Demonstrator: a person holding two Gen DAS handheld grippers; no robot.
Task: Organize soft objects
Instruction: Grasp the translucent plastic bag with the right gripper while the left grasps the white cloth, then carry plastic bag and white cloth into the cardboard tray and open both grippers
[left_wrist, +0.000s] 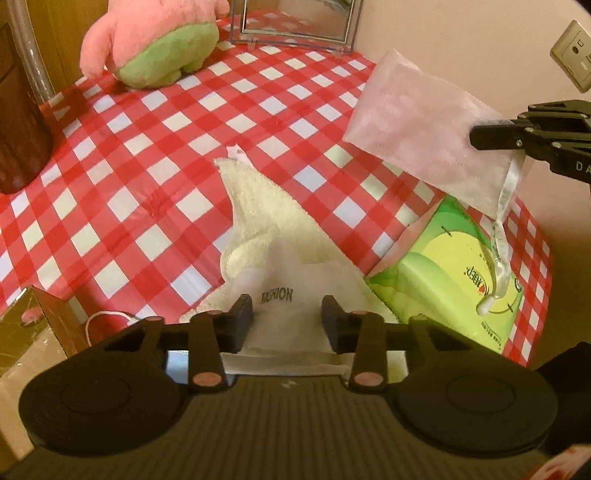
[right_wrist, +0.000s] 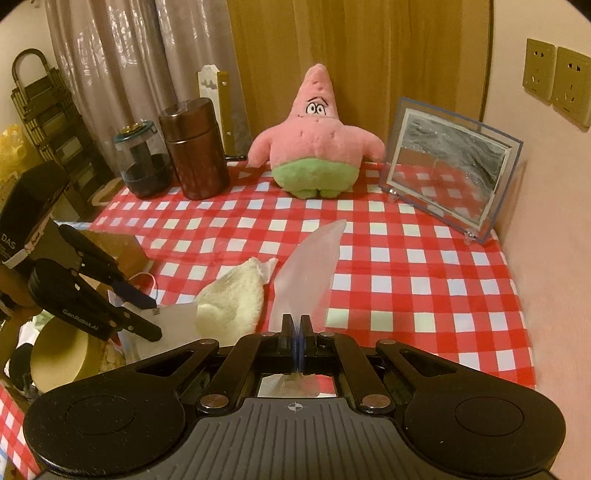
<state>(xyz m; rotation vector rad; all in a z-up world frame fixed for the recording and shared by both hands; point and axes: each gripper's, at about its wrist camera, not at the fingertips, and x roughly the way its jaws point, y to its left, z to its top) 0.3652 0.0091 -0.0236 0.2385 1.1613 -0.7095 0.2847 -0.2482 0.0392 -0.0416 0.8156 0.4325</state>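
Observation:
My right gripper (right_wrist: 296, 325) is shut on a thin pink mesh pouch (right_wrist: 308, 273) and holds it in the air above the checked table. In the left wrist view the pouch (left_wrist: 421, 122) hangs from the right gripper (left_wrist: 476, 138), its white ribbon dangling over a green tissue pack (left_wrist: 454, 273). My left gripper (left_wrist: 287, 314) is open, its fingers either side of a white cloth printed "FASHION" (left_wrist: 280, 295). A cream fluffy towel (left_wrist: 258, 210) lies under that cloth; it also shows in the right wrist view (right_wrist: 232, 299). A pink star plush (right_wrist: 314, 144) sits at the back.
A brown canister (right_wrist: 195, 147) and a dark glass jar (right_wrist: 142, 162) stand back left. A clear picture frame (right_wrist: 450, 166) stands back right by the wall. A gold box (left_wrist: 33, 332) and a bag sit off the table's left edge.

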